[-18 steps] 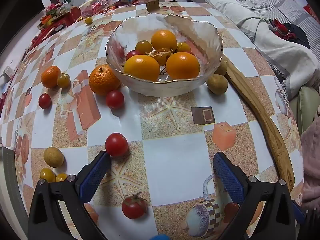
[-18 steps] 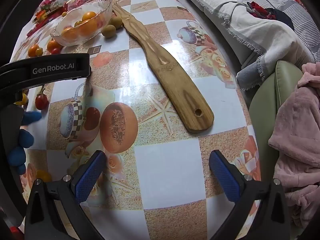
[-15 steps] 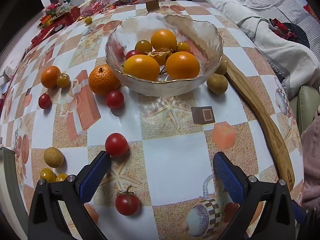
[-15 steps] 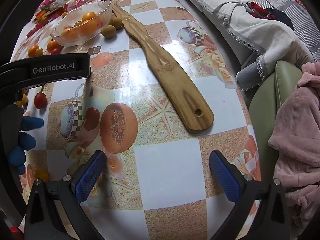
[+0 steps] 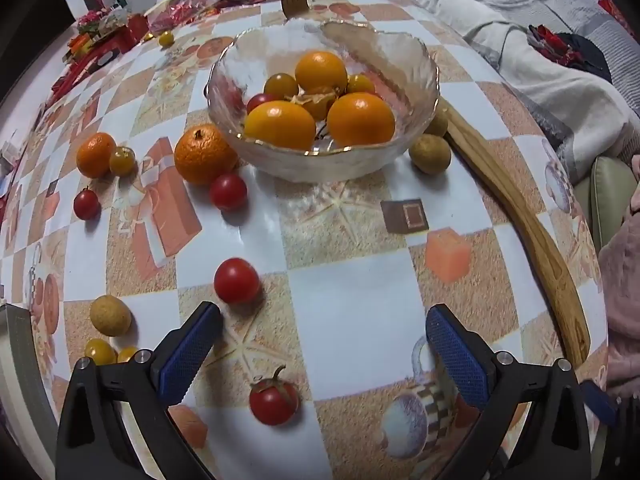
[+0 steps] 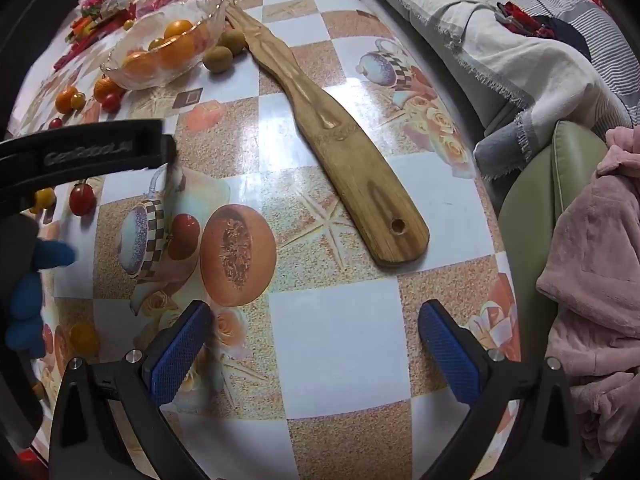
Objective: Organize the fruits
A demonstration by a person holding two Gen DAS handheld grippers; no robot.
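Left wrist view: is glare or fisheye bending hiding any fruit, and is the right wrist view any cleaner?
Left wrist view: fisheye curves the tablecloth edges, soft glare on white squares, the stemmed tomato and glass bowl sharp. Right wrist view: brighter glare along the wooden paddle, and the left gripper's body blurred, blocking the left side.

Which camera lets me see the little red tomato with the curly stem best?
The left wrist view. There the stemmed tomato sits close and sharp on the tablecloth, stem and all, between the open left claw's fingers. The right wrist view shows it only small at the left edge, beside the other claw's black body.
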